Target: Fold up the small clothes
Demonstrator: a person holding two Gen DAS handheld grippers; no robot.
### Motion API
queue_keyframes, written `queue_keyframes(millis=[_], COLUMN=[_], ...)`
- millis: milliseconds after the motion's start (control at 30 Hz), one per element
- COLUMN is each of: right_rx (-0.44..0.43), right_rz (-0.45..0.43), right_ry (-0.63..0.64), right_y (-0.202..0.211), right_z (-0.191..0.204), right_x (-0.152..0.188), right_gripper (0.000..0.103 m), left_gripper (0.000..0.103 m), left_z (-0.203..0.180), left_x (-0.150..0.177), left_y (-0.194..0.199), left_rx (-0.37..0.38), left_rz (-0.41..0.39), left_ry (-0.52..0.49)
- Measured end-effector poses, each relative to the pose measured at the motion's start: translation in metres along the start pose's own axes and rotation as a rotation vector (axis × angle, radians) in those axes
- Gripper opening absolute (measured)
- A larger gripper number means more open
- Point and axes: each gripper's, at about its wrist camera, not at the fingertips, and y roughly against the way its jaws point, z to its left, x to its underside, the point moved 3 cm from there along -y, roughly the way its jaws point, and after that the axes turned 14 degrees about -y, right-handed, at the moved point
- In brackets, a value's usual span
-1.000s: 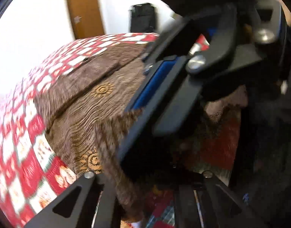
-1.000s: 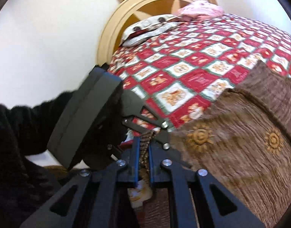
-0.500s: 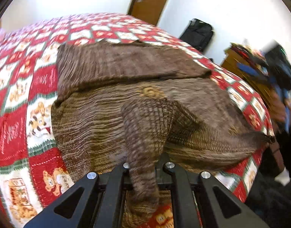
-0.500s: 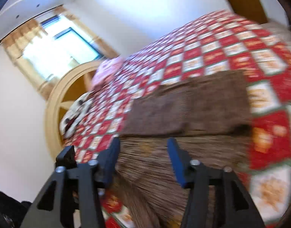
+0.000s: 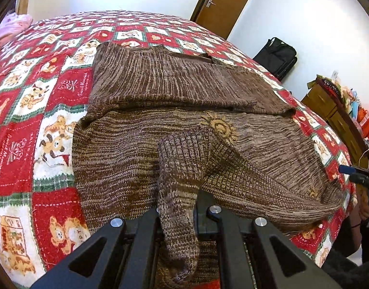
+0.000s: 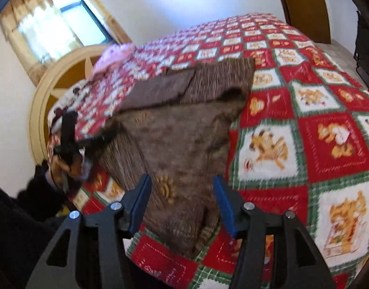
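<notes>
Left wrist view: brown knitted sweater (image 5: pixel 174 125) spread on bedspread (image 5: pixel 40 110) with red and white squares and printed bears, coarse melange yarn, woven-in yellow sun motif (image 5: pixel 219 126), far part folded over as flat rectangular layer. Ribbed cuff of sleeve (image 5: pixel 182 168) pulled toward camera, clamped between closed fingers of left gripper (image 5: pixel 178 219); sleeve forms thick tube and hangs down past them. Black bag (image 5: pixel 276 56) by wall, wooden door (image 5: pixel 225 0) behind. Right wrist view, somewhat blurred: same sweater lying near bed edge, narrowing toward camera; right gripper (image 6: pixel 182 204) with blue pads (image 6: pixel 224 204) spread apart, nothing pressed between them, fabric only underneath. Left gripper visible there at left, in person's hand (image 6: pixel 64 166). Pink pillow (image 6: pixel 114 55) and rounded wooden headboard (image 6: pixel 40 101) farther back. No containers visible. Against one second before: right jaws were shut on sweater edge, now released and opened; both grippers no longer close together; left one keeps its grip on sleeve.
</notes>
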Motion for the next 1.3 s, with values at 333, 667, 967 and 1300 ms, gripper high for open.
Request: queue_keyframes(millis=[333, 667, 967, 1300], right_rx=[0.112, 0.05, 0.091, 0.125], right_rz=[0.109, -0.022, -0.197, -0.075], right_ry=[0.101, 0.091, 0.035, -0.072], right_y=[-0.033, 0.006, 0.035, 0.001], right_z=[0.002, 0.019, 0.03, -0.008], right_x=[0.037, 0.0, -0.062, -0.012], right_gripper=[0.01, 0.008, 0.013, 0.063], left_gripper=[0.005, 0.003, 0.003, 0.003], left_z=[-0.006, -0.008, -0.008, -0.004], left_x=[-0.004, -0.012, -0.033, -0.013], left_y=[-0.002, 0.033, 0.053, 0.047], left_rx=[-0.017, 0.033, 0.001, -0.02], left_rz=[0.033, -0.116, -0.186, -0.169], left_ry=[-0.078, -0.044, -0.046, -0.02])
